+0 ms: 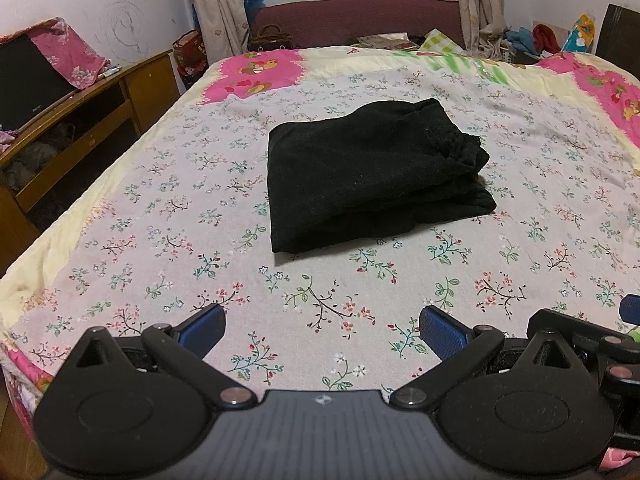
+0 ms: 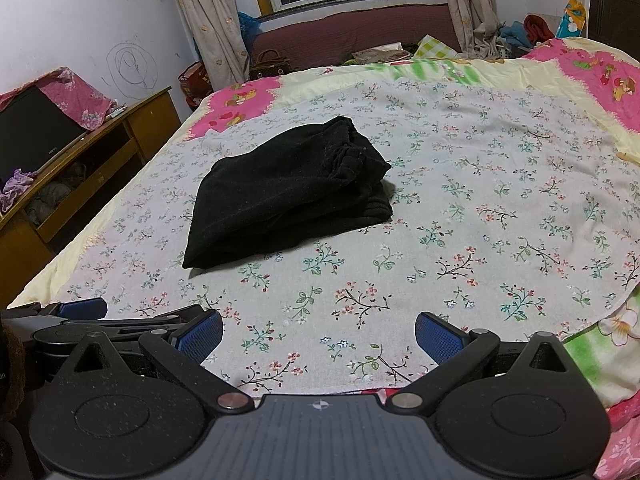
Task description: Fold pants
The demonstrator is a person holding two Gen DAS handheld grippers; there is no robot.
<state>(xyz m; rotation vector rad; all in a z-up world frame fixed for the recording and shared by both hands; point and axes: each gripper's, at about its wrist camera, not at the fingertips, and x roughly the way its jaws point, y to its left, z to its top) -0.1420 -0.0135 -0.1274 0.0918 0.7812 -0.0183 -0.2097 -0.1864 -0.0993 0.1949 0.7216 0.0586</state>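
The black pants (image 1: 372, 172) lie folded into a compact stack in the middle of the floral bed sheet (image 1: 320, 300), waistband end at the far right. They also show in the right wrist view (image 2: 288, 196), left of centre. My left gripper (image 1: 322, 330) is open and empty, held near the front of the bed, well short of the pants. My right gripper (image 2: 318, 332) is open and empty too, beside the left one. The right gripper's edge shows at the far right of the left wrist view (image 1: 628, 308), and the left gripper at the far left of the right wrist view (image 2: 80, 308).
A wooden cabinet (image 1: 92, 120) with a dark TV (image 1: 24, 84) stands left of the bed. A maroon sofa (image 1: 360, 20) and curtains (image 1: 216, 4) sit under the window behind. Clothes and bags are piled at the back right (image 1: 540, 40).
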